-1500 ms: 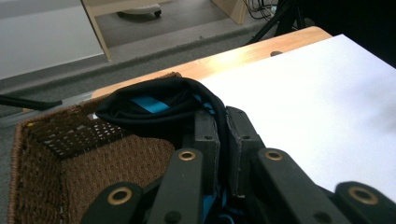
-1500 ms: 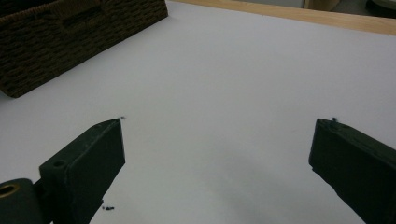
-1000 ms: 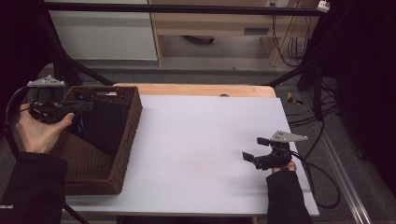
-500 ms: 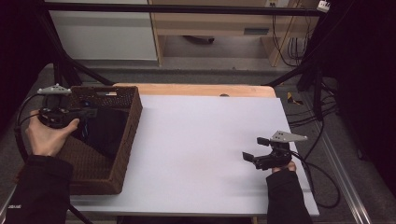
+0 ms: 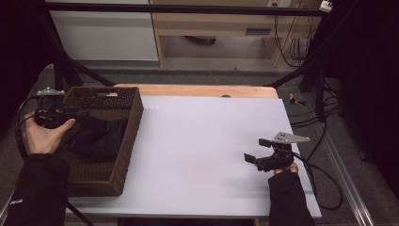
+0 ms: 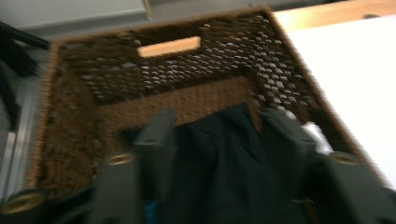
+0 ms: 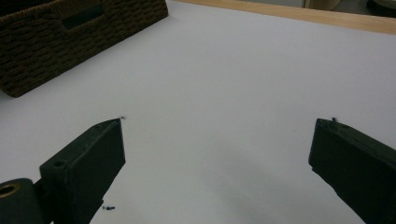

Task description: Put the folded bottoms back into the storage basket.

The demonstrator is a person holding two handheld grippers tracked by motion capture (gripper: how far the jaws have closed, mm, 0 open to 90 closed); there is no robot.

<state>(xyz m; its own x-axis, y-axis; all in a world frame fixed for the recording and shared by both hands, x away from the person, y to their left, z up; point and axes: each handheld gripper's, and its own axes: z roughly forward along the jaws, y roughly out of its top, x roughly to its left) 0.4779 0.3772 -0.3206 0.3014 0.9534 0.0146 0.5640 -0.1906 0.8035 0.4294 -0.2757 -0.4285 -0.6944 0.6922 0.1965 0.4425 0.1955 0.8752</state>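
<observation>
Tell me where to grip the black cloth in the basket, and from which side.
Grip the raised fold of the black cloth from above, since the basket walls block any side approach. The left gripper already hangs over it, jaws open.

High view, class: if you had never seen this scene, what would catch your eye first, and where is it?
First, the brown wicker basket at the table's left end, with a black cloth lying inside it. The left gripper sits over the basket, its jaws open either side of the cloth. Across the bare white table, the right gripper waits open near the front right, holding nothing.
</observation>
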